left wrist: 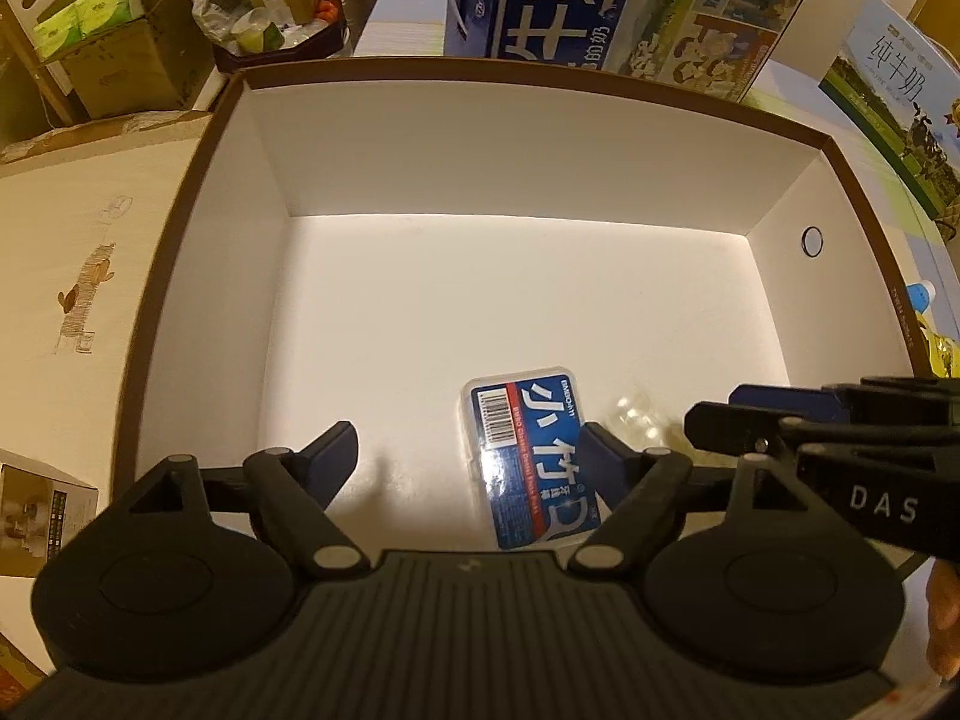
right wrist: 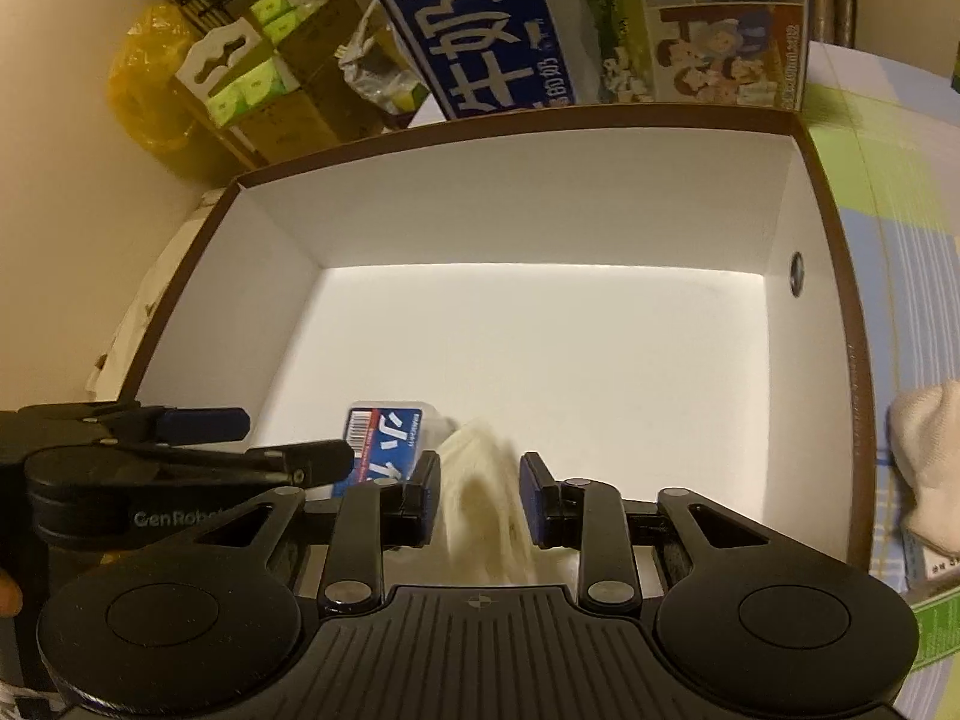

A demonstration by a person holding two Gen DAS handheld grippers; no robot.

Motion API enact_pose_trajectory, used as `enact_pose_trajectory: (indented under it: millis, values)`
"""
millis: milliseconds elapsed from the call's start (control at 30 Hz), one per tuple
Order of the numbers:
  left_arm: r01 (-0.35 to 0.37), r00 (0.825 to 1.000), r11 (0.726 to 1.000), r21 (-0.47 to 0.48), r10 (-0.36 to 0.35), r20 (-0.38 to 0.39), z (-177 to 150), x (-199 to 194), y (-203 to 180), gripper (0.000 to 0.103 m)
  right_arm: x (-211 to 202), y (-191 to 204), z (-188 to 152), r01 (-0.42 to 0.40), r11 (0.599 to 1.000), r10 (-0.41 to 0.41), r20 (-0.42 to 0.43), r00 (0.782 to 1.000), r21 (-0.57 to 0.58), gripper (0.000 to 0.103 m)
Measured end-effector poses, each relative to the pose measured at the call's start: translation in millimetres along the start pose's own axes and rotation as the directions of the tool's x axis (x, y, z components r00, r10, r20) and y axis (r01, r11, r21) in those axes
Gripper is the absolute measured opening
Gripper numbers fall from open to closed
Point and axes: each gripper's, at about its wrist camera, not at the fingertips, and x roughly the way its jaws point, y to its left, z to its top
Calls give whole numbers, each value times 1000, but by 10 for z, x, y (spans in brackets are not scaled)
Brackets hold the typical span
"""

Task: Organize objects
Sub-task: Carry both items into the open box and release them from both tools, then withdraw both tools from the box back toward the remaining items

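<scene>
one blue-labelled clear case [left wrist: 528, 456] lies in one white box [left wrist: 420, 156], between the spread, empty left gripper [left wrist: 468, 450] jaws; one blurred pale cloth [right wrist: 486, 498] sits between the parted right gripper [right wrist: 480, 492] jaws, grip unclear

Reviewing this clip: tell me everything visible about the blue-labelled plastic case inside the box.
The dental floss pick case is a flat, clear, rounded-corner plastic box with a blue label bearing white characters, a red stripe and a barcode. It lies flat, closed, on the white floor of the brown-rimmed box, near its front. The open left claw hovers above it; a whitish blurred item sits beside it.
</scene>
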Motion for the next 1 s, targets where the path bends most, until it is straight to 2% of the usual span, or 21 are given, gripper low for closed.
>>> enact_pose_trajectory:
  millis: [67,167,600,1000]
  values:
    - [0,1000,1000,-1,0,4,-33,-39,9,81,-40,16,-25,12,1000,-12,12,1000,-13,46]
    - [-6,1000,1000,-5,6,12,-86,-113,18,82,-136,32,-59,5,1000,-5,20,1000,-23,50]
    - [10,997,1000,-6,-10,78,-300,-589,-44,86,-727,69,-352,35,997,-29,76,997,-69,57]
    - [59,993,998,-9,-57,100,-587,-871,-220,86,-1127,43,-620,67,997,-63,121,991,-36,59]
